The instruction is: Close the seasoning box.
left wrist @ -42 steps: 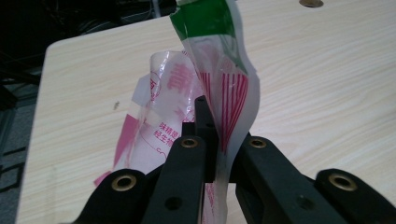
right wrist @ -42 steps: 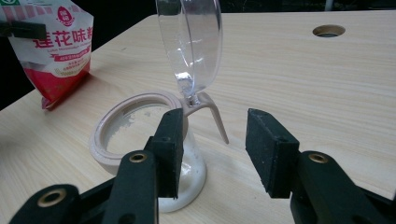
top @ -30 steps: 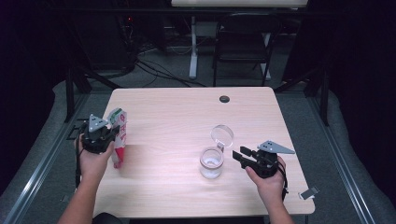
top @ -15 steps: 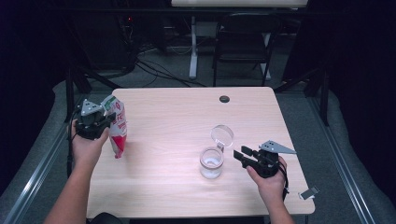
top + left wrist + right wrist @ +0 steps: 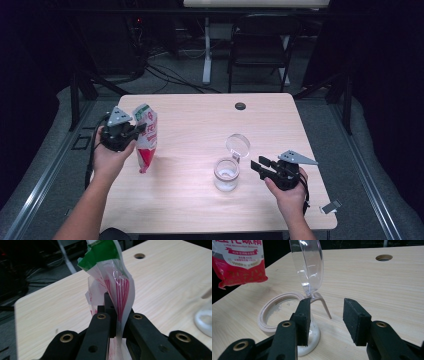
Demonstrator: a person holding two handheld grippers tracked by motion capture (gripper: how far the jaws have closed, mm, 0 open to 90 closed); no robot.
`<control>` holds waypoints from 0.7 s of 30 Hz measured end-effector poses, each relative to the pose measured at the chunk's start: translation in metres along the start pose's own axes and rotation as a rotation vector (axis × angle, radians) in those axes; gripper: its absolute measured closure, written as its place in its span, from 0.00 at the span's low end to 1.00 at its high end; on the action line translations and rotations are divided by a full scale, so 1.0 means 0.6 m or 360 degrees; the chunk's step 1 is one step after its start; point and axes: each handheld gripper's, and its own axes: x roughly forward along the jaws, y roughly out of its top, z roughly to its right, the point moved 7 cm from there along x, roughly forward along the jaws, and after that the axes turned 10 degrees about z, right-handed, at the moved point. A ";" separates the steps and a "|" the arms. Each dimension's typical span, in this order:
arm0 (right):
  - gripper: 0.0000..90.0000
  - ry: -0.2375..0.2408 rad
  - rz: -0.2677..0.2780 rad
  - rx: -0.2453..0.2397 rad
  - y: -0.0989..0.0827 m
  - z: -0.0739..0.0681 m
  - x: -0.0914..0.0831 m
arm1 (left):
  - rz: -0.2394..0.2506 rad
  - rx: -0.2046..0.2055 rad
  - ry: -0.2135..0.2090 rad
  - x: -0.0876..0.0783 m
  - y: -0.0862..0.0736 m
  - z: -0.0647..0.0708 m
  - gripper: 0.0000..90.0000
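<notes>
The left gripper (image 5: 131, 131) is clamped tight on a red-and-white plastic bag (image 5: 147, 142) with a green top corner. In the left gripper view the bag's film (image 5: 117, 287) runs straight down between the two black jaws, pinched with no gap. In the high view the bag hangs upright from that grip over the left part of the table (image 5: 200, 130), its lower red end close to the tabletop; whether it touches cannot be told.

The right gripper (image 5: 262, 167) is held low over the right front part of the table, aimed at a clear jar (image 5: 226, 174) that stands just beside its tips. Its jaws stand apart with nothing between them, and they have just been closing a little. In the right gripper view the jar (image 5: 287, 315) sits directly ahead of the left-hand jaw, with a pale ring at its mouth and white residue inside. Its clear round lid (image 5: 308, 265) is swung open on a hinge and stands nearly upright behind the mouth.

A dark round hole (image 5: 240, 106) sits near the table's far edge. The bag and the jar are well apart.
</notes>
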 end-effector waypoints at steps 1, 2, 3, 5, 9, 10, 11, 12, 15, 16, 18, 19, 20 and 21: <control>0.64 0.0002 0.0003 0.0002 0.000 0.000 0.000 | 0.0000 0.0009 -0.0014 0.003 0.001 0.007 1.00; 0.65 0.0002 0.0003 0.0001 0.001 0.000 0.000 | -0.0003 0.0029 -0.0042 0.008 0.002 0.019 1.00; 0.65 0.0002 0.0004 -0.0002 0.001 0.000 -0.001 | -0.0004 0.0038 -0.0057 0.012 0.002 0.028 1.00; 0.66 0.0004 -0.0001 -0.0005 0.001 0.000 -0.001 | -0.0007 0.0063 -0.0096 0.019 0.003 0.046 1.00; 0.67 0.0012 -0.0006 -0.0009 0.002 0.000 -0.002 | -0.0013 0.0100 -0.0177 0.031 0.003 0.079 1.00; 0.68 0.0010 -0.0012 -0.0015 0.002 0.000 -0.003 | -0.0008 0.0102 -0.0196 0.034 0.003 0.087 1.00; 0.68 0.0020 -0.0014 -0.0015 0.002 -0.001 -0.003 | -0.0006 0.0103 -0.0208 0.036 0.003 0.093 1.00; 0.68 0.0022 -0.0017 -0.0018 0.002 -0.001 -0.003 | -0.0004 0.0109 -0.0235 0.039 0.003 0.103 1.00; 0.68 0.0023 -0.0026 -0.0034 0.001 -0.003 -0.003 | 0.0006 0.0130 -0.0283 0.045 0.004 0.125 1.00; 0.69 0.0019 -0.0026 -0.0039 0.001 -0.003 -0.002 | 0.0014 0.0148 -0.0286 0.046 0.005 0.131 1.00; 0.70 0.0018 -0.0031 -0.0044 0.001 -0.003 -0.002 | 0.0029 0.0170 -0.0303 0.047 0.005 0.144 1.00; 0.72 0.0026 -0.0036 -0.0049 0.001 -0.004 -0.003 | 0.0033 0.0179 -0.0319 0.047 0.006 0.149 1.00; 0.72 0.0027 -0.0043 -0.0057 0.001 -0.004 -0.003 | 0.0036 0.0189 -0.0332 0.048 0.006 0.156 1.00; 0.72 0.0030 -0.0041 -0.0059 0.001 -0.004 -0.003 | 0.0037 0.0199 -0.0339 0.048 0.005 0.160 1.00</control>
